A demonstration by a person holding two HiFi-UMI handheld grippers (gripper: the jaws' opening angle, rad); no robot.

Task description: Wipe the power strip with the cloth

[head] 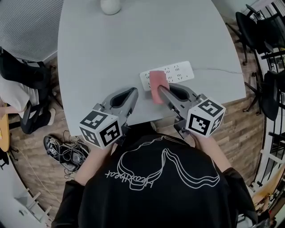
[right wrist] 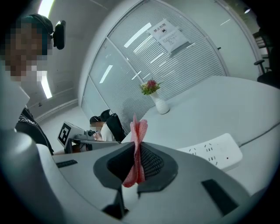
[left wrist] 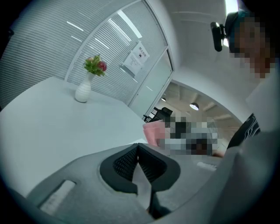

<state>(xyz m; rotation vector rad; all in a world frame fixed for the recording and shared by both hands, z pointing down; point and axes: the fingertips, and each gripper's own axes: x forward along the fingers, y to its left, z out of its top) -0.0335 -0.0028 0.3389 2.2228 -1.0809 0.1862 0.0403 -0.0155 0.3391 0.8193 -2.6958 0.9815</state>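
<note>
Pale grey and smooth, the rounded surface point(head: 111, 53) carried little: a white vase point(head: 110, 5) at its far end and the white power strip point(head: 178, 71) close to the near edge, its cord point(head: 218, 70) trailing off to the right. The right hand-held gripper point(head: 161, 90) was clamped on the pink cloth point(head: 156, 80), which was pinched as a narrow fold with a small tuft standing beyond the jaw tips. In the head view the cloth lay across the left end of the strip, though whether it pressed on the casing could not be told. The left hand-held gripper point(head: 134, 90) hovered just beside that end with its jaws pressed together on nothing, so nothing pinned the strip down. That looked like the main risk: a firm stroke would likely shove the light strip along the slick top, perhaps toward the near edge, or drag it against the cord. So little cloth showed past the tips that the hard jaws might scrape the plastic in place of the fabric. With so thin a fold between the pads, friction on the sockets could also tug the cloth free.
</note>
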